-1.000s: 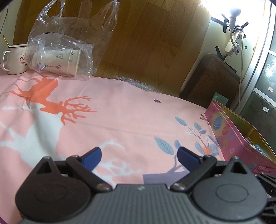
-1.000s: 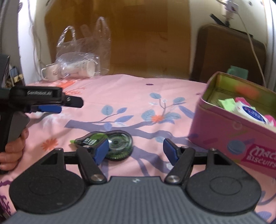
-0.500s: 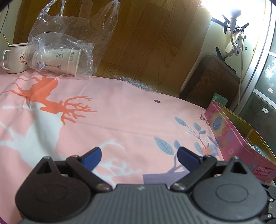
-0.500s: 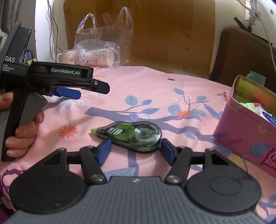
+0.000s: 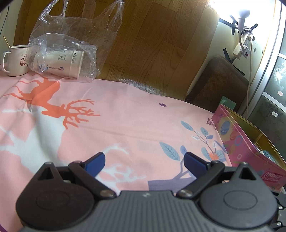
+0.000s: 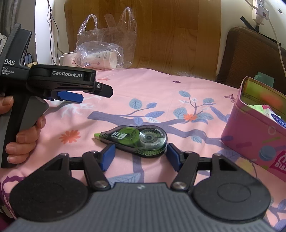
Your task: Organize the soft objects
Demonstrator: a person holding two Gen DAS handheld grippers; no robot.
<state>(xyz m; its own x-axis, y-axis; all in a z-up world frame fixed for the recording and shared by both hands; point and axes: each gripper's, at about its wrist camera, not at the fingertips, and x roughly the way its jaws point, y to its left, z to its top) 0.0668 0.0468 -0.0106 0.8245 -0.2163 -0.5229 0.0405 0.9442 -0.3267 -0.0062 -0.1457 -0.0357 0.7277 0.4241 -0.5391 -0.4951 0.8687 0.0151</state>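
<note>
Both right tongs [image 6: 140, 154] tips flank the correction tape [image 6: 135, 141], spread wide.

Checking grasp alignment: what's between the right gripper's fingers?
Right wrist view: the correction tape dispenser lies flat on the tablecloth between the open right gripper fingers.

A: Strong glare far right in the left wrist view: the bare bulb [image 5: 244, 13] blows out the whole corner to white.

B: Right wrist view is evener, soft daylight, and the pink cloth [image 6: 157, 89] is well lit.

A: Shadows are gentle; a faint one lies under the correction tape [image 6: 134, 141].

B: Fisheye bending is heavy at the edges. The inside of the pink tin [image 6: 250, 128] looks blurred, and the plastic bag [image 5: 71, 41] glints.
</note>
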